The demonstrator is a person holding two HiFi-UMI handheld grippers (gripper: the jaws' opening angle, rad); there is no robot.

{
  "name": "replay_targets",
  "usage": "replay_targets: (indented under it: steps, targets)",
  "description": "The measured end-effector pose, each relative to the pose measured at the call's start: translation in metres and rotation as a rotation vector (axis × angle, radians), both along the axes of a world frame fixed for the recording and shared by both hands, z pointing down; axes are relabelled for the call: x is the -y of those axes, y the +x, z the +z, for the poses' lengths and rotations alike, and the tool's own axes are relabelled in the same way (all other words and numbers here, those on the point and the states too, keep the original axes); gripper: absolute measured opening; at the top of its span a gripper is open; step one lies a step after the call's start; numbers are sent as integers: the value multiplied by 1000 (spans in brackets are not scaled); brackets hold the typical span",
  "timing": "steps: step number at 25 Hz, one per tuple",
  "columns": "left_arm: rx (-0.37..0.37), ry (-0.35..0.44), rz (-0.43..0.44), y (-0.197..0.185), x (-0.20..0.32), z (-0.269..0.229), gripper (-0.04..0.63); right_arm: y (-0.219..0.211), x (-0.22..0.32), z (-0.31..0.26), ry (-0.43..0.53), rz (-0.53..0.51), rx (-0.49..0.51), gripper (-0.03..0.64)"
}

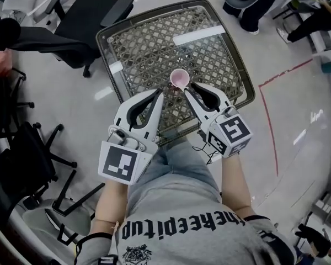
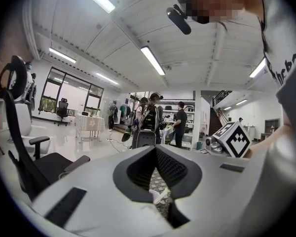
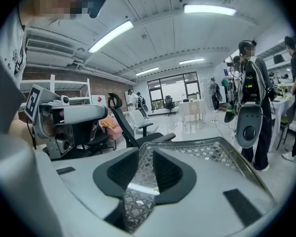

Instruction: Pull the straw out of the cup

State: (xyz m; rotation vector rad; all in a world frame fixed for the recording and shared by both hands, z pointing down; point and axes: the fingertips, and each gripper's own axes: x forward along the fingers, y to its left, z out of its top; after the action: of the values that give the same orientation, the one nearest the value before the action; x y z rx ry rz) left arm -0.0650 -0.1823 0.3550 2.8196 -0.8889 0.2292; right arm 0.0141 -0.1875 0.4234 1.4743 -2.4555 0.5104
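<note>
A pink cup [image 1: 179,79] stands upright on the glass-topped lattice table [image 1: 240,65], with no straw in it. My right gripper [image 1: 188,89] sits just right of the cup near the table's front edge. Its jaws stand open in the right gripper view [image 3: 145,154]. A white straw [image 3: 142,187] with a yellow-green end lies crosswise low between the pads. I cannot tell whether it rests on the glass. My left gripper [image 1: 159,94] is left of the cup, apart from it. Its tips meet [image 2: 155,149] with nothing held.
A black office chair [image 1: 83,26] stands beyond the table's far left corner, and more chair bases [image 1: 38,148] are at the left. Red tape [image 1: 267,115] runs along the floor at the right. A person [image 3: 251,102] stands past the table's right end.
</note>
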Motion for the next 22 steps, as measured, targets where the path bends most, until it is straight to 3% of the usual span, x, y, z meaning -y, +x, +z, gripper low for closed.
replay_targets:
  steps: [22]
  targets:
    - [33, -76, 5, 3, 9, 28, 15, 4, -7, 79, -176, -8, -58, 178]
